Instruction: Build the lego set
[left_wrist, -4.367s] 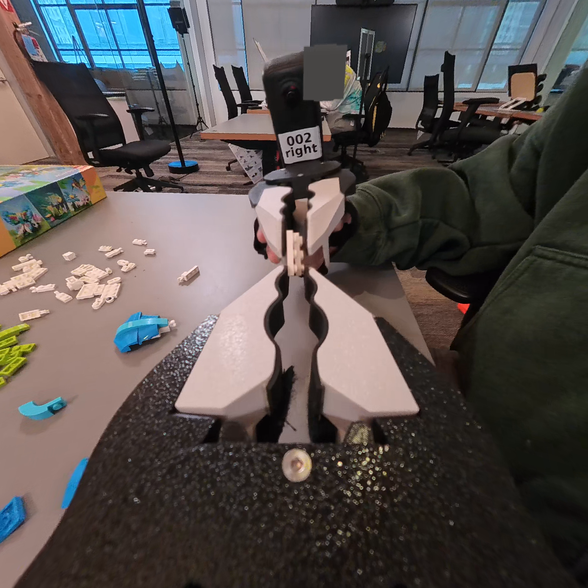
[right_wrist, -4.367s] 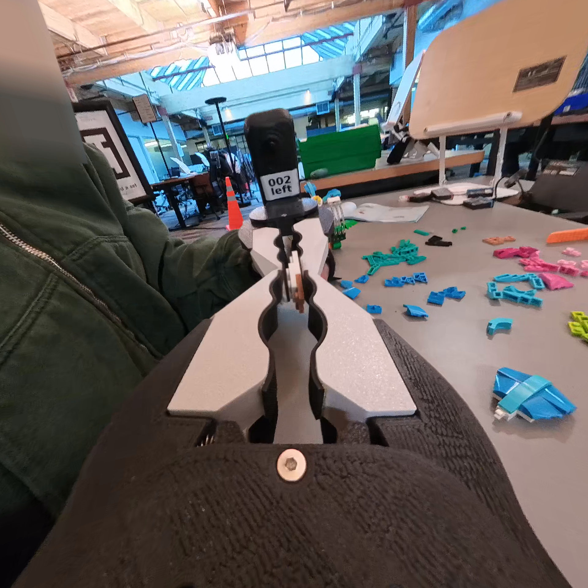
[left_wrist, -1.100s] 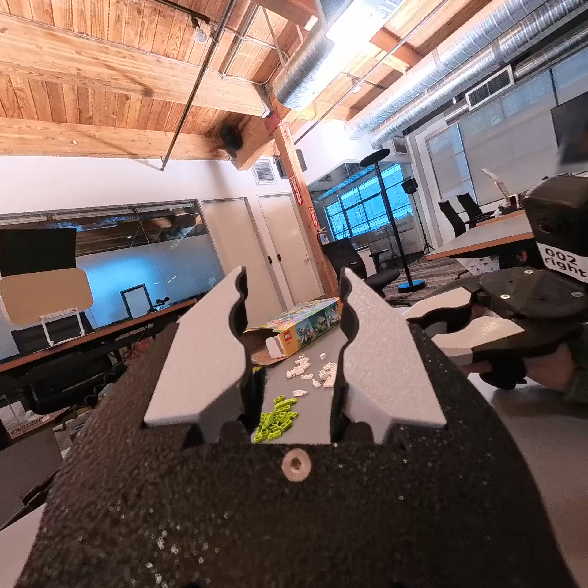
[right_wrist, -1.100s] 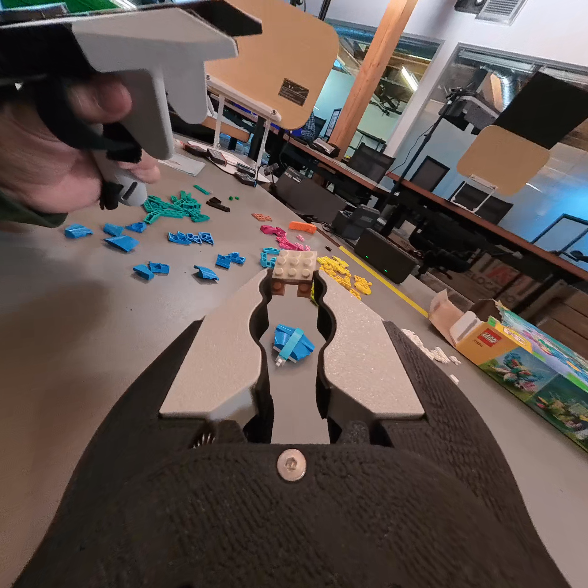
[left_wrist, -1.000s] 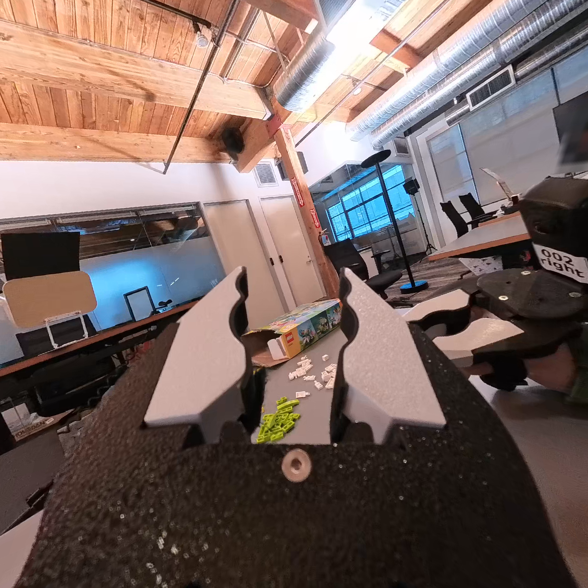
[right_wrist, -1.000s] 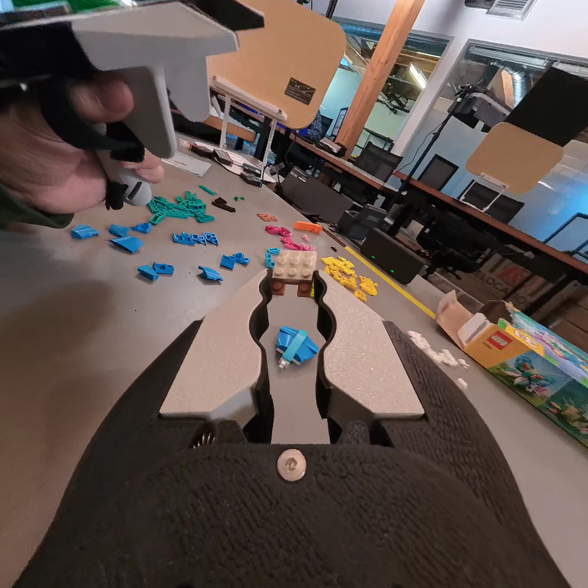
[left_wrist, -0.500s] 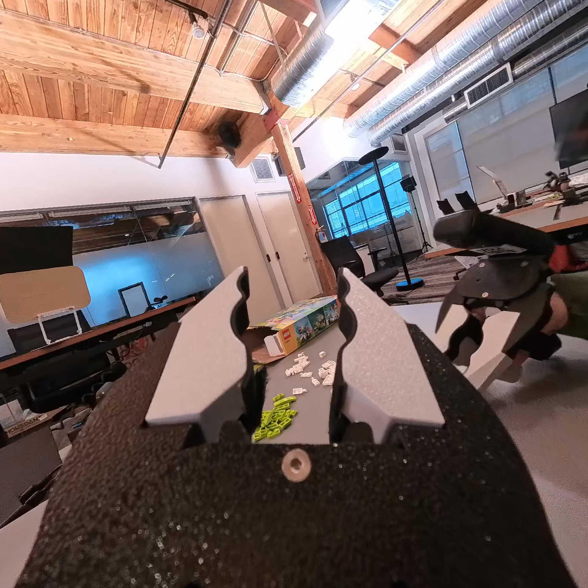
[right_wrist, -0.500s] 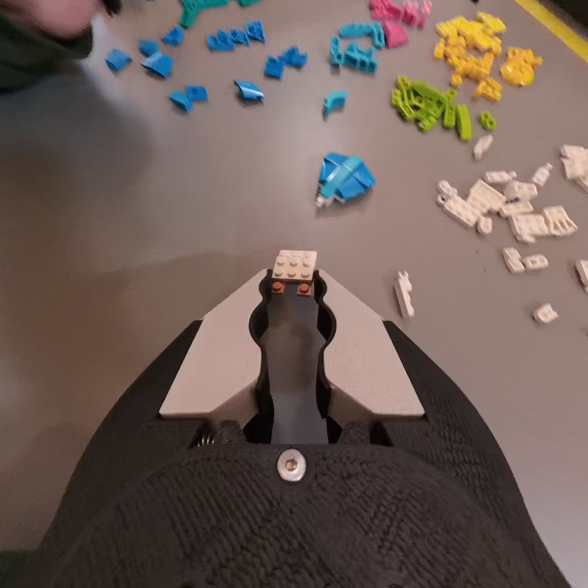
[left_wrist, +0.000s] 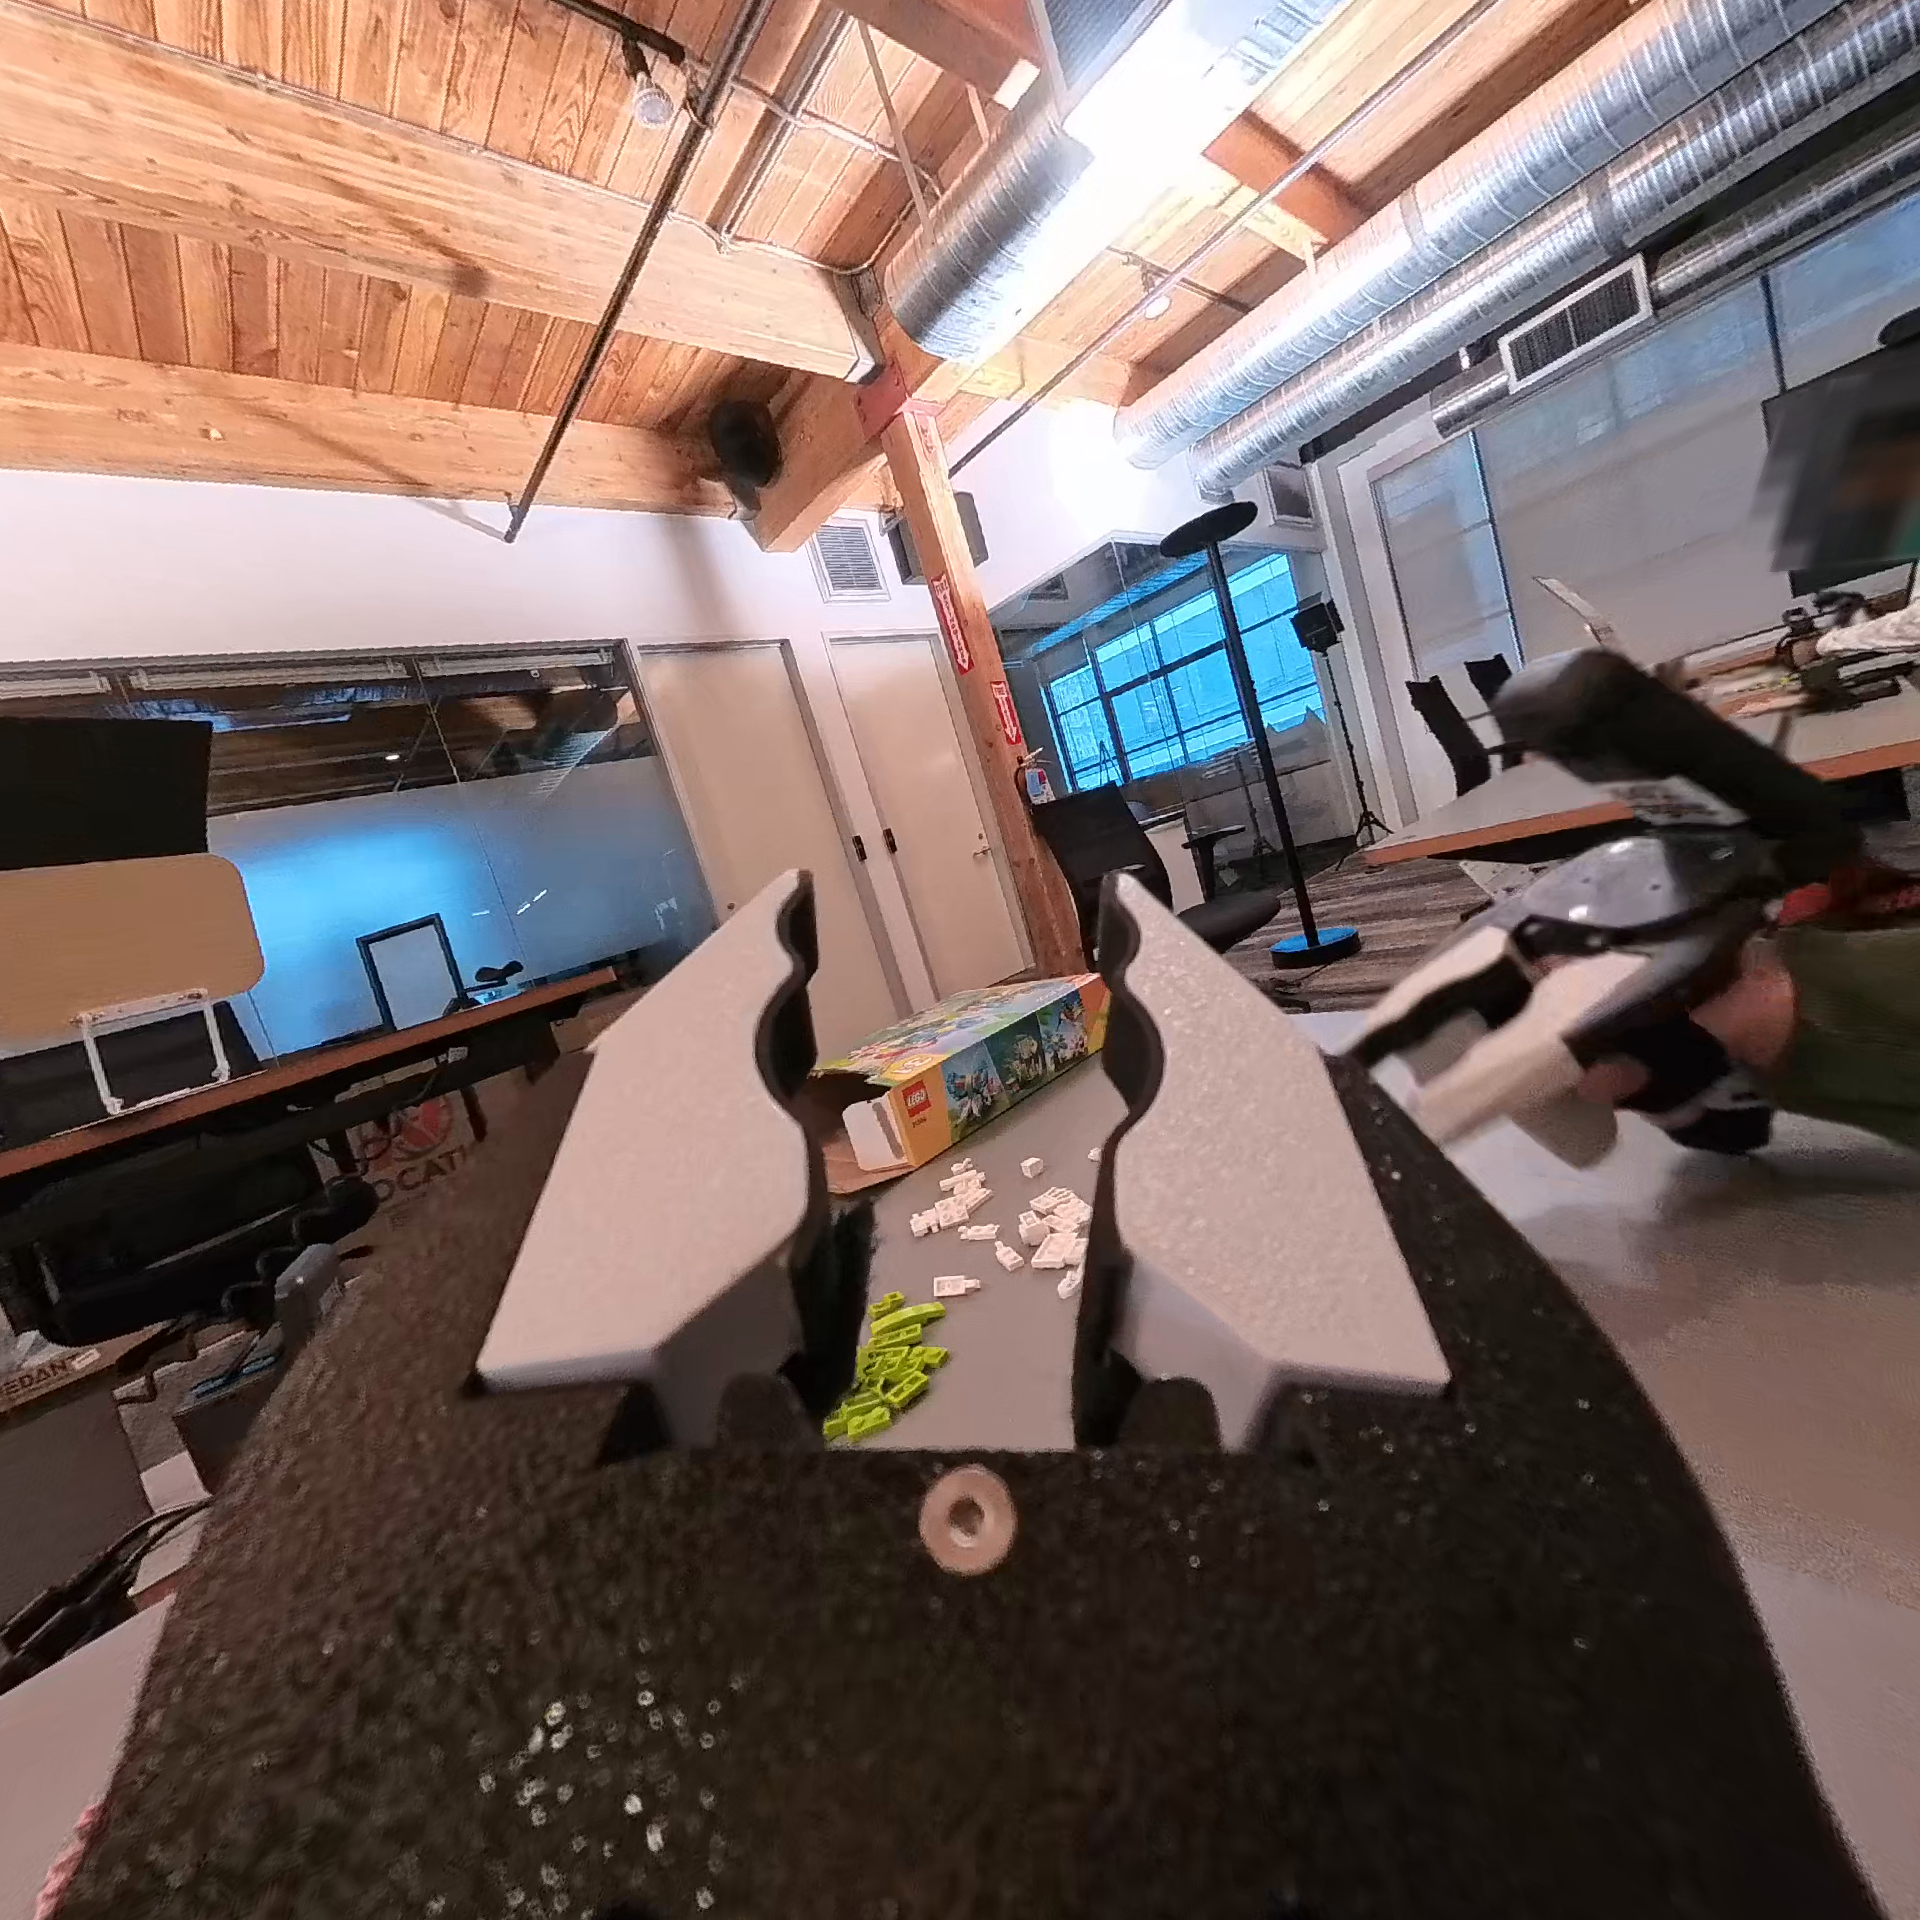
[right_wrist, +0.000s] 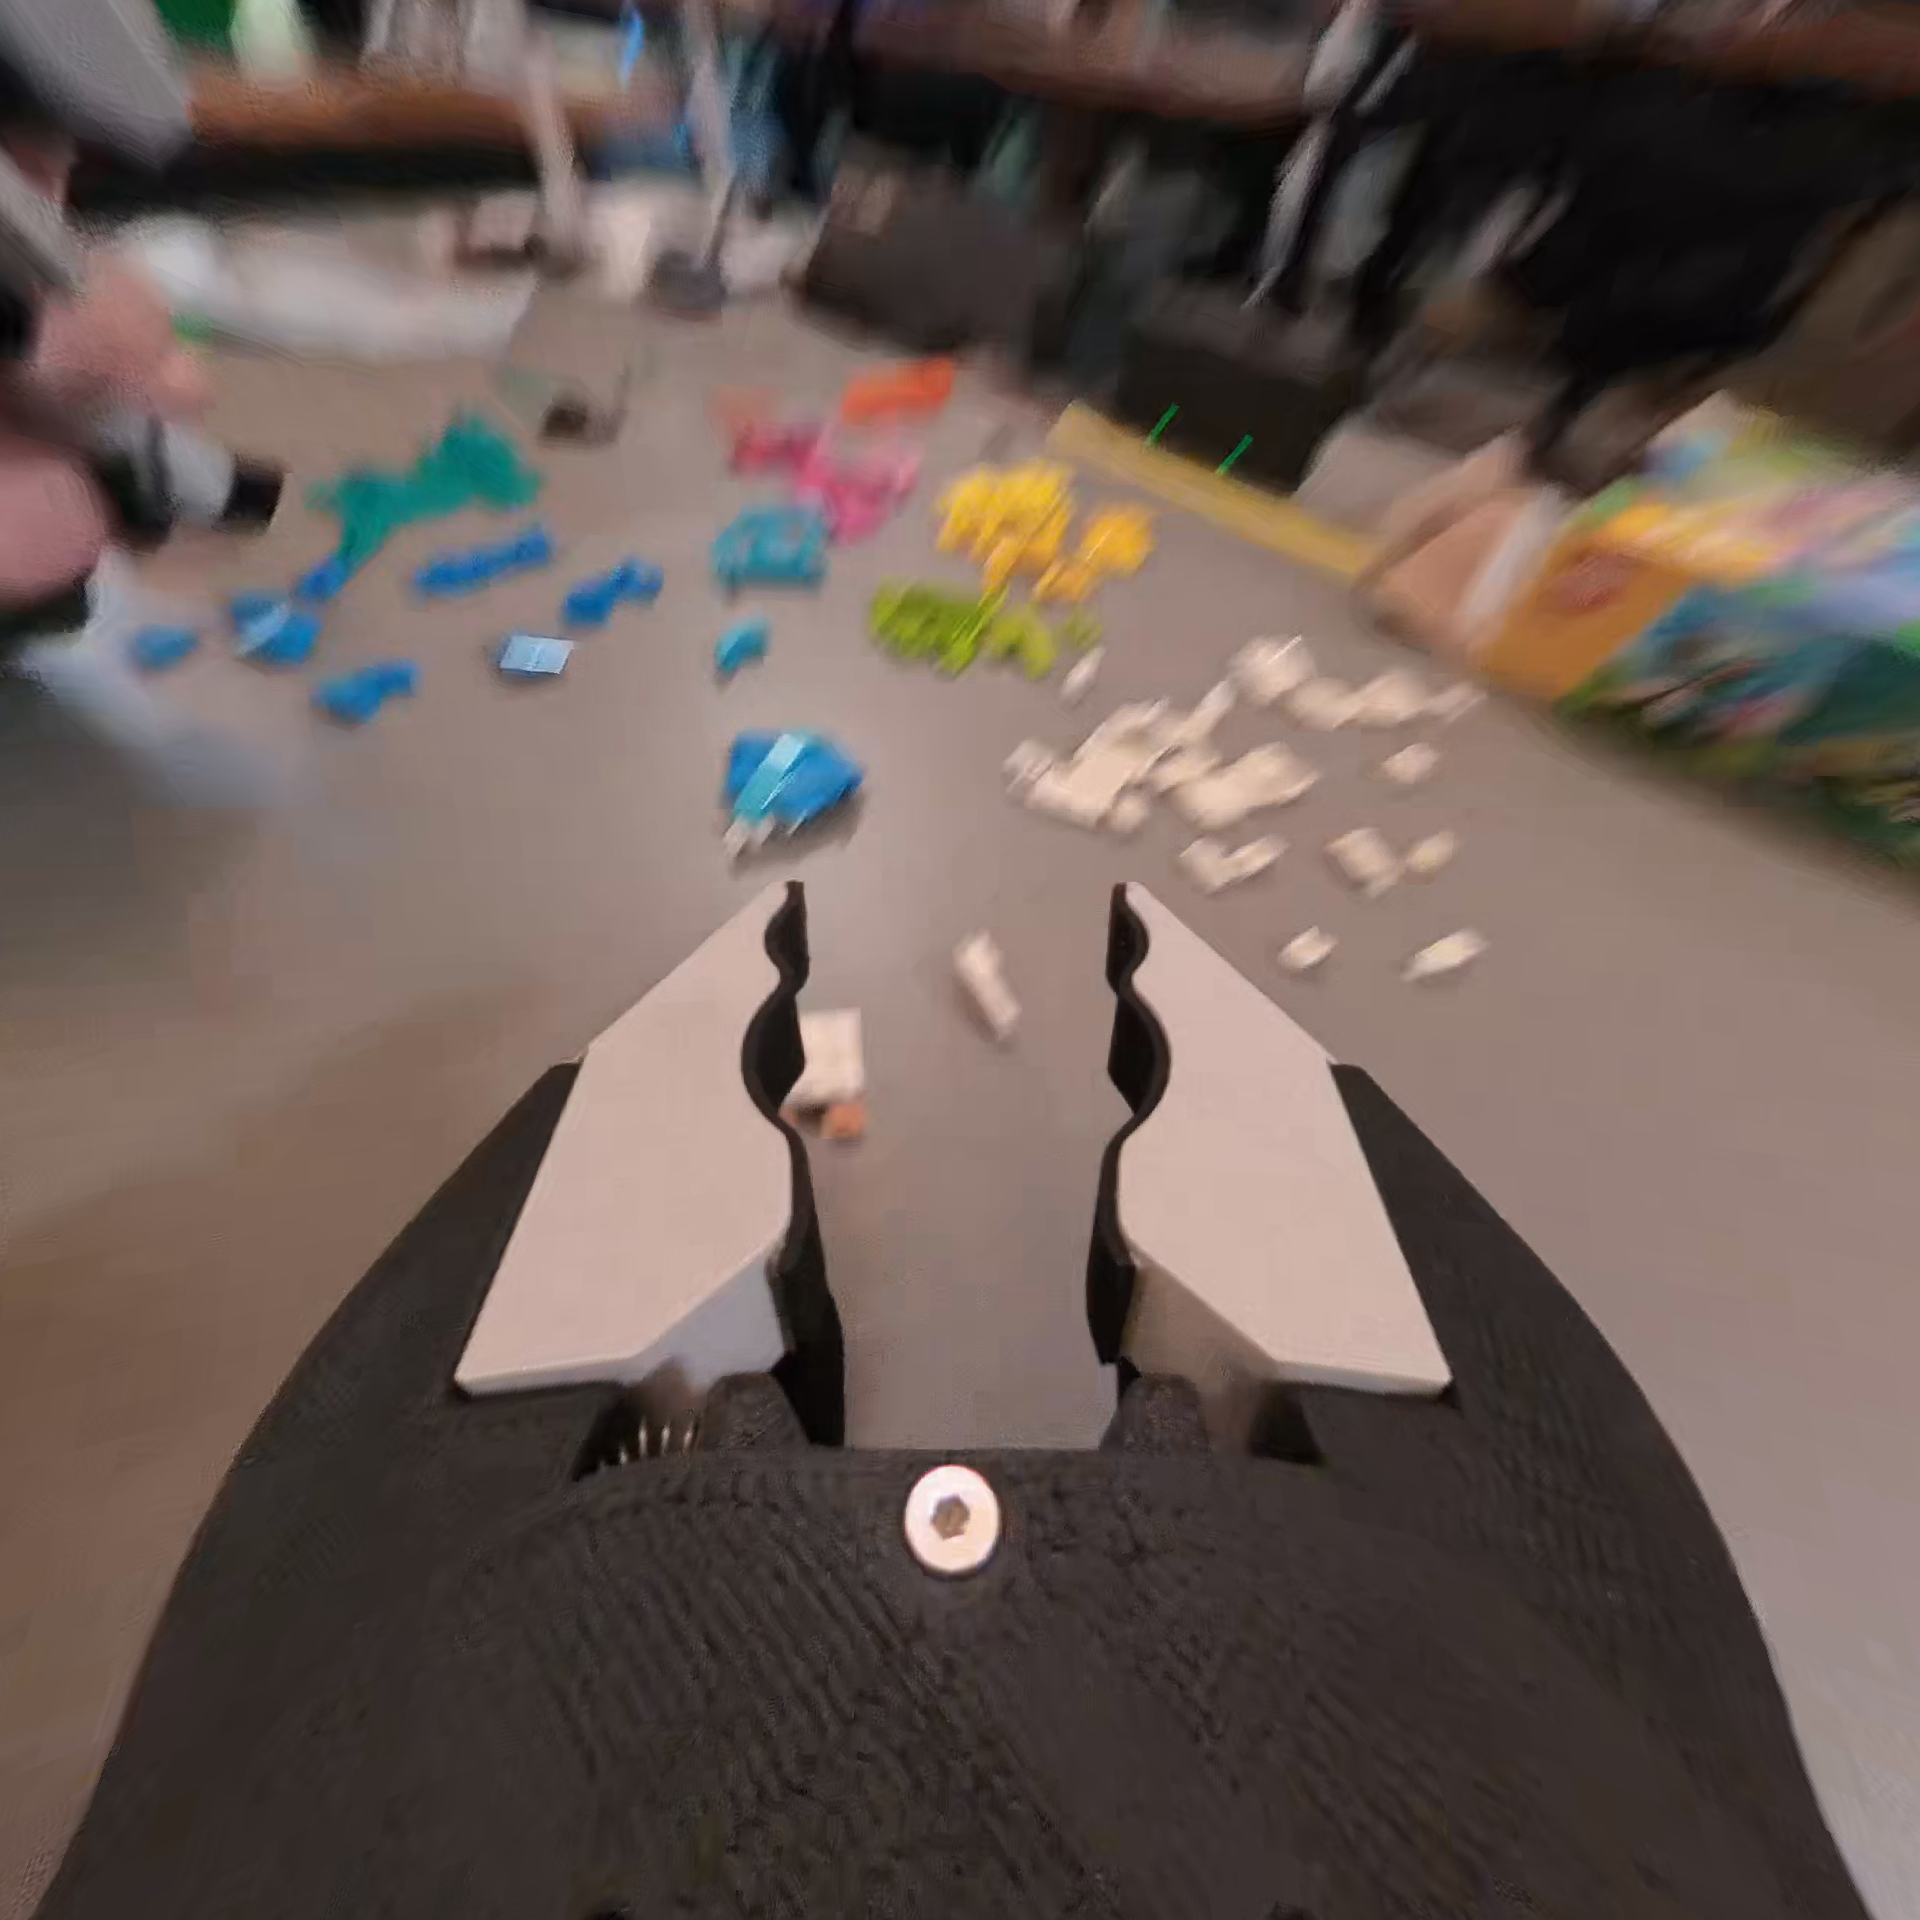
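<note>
My left gripper (left_wrist: 956, 894): fingers wide apart, nothing between, tipped up toward ceiling, clear of table (left_wrist: 1714, 1351).

My right gripper (right_wrist: 956, 899): fingers wide apart, no pad pressing on anything. Small white-and-brown brick piece (right_wrist: 831, 1070) on table between fingers, close by left pad (view blurred, can't tell if touching). Judge it low so piece sits inside opening.

Loose white brick (right_wrist: 987, 982) just ahead. Blue assembly (right_wrist: 790, 779) farther on; white pile (right_wrist: 1195, 769) and colourful box (right_wrist: 1714, 613) beyond, right.
</note>
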